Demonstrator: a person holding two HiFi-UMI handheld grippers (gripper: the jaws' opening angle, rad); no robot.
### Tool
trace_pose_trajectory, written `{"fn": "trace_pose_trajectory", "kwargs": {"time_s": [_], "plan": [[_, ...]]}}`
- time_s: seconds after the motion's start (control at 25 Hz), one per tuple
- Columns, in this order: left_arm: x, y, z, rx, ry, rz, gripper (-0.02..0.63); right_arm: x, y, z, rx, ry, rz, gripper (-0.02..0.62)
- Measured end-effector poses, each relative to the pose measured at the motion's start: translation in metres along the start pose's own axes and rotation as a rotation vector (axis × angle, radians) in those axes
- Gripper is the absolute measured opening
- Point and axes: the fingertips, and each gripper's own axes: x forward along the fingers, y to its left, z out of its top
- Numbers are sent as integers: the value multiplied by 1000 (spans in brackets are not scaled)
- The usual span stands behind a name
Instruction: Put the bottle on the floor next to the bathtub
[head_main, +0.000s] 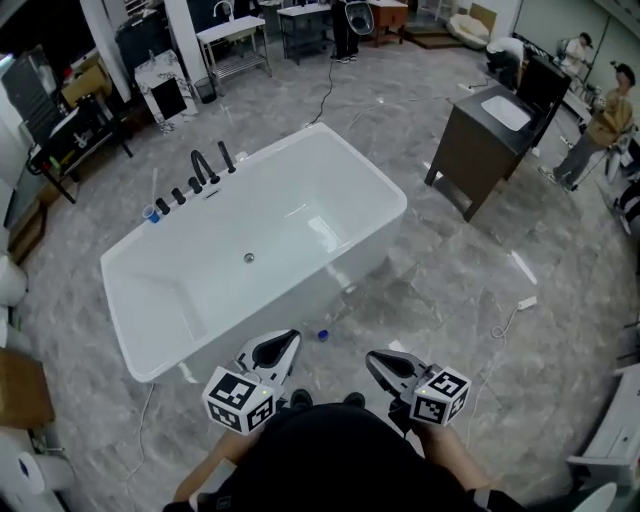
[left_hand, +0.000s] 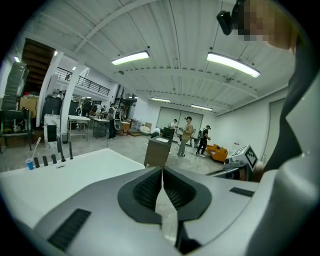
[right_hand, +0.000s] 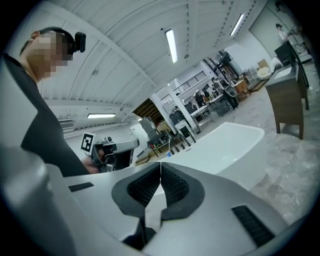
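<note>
A small clear bottle with a blue cap (head_main: 320, 335) lies on the grey floor at the foot of the white bathtub (head_main: 330, 160). My left gripper (head_main: 293, 343) hovers just left of it, held near my body, jaws shut and empty. My right gripper (head_main: 371, 361) is a short way right of the bottle, also shut with nothing held. In the left gripper view the left gripper (left_hand: 162, 171) points level across the bathtub rim (left_hand: 60, 175). In the right gripper view the right gripper (right_hand: 160, 165) shows closed pads, with the bathtub (right_hand: 235, 142) beyond.
Black taps (head_main: 205, 166) and a blue cup (head_main: 151, 213) sit on the tub's far rim. A dark vanity with a sink (head_main: 490, 135) stands at the right. A white cable (head_main: 510, 312) lies on the floor. People (head_main: 600, 120) stand at the far right.
</note>
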Motion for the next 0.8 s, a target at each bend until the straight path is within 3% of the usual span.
{"fn": "trace_pose_trajectory", "kwargs": {"time_s": [0.32,0.56,0.8], "plan": [[3,-40,64,73,-85,-158,23,-8,26,50,-101,-124,12,28],[4,-58,112,151,-159,-204,23,-9,60,93,-117,-219,65,28],[-1,-50,134,212,-228,-200,23,-11,96,133,-374,-291,45,28]]}}
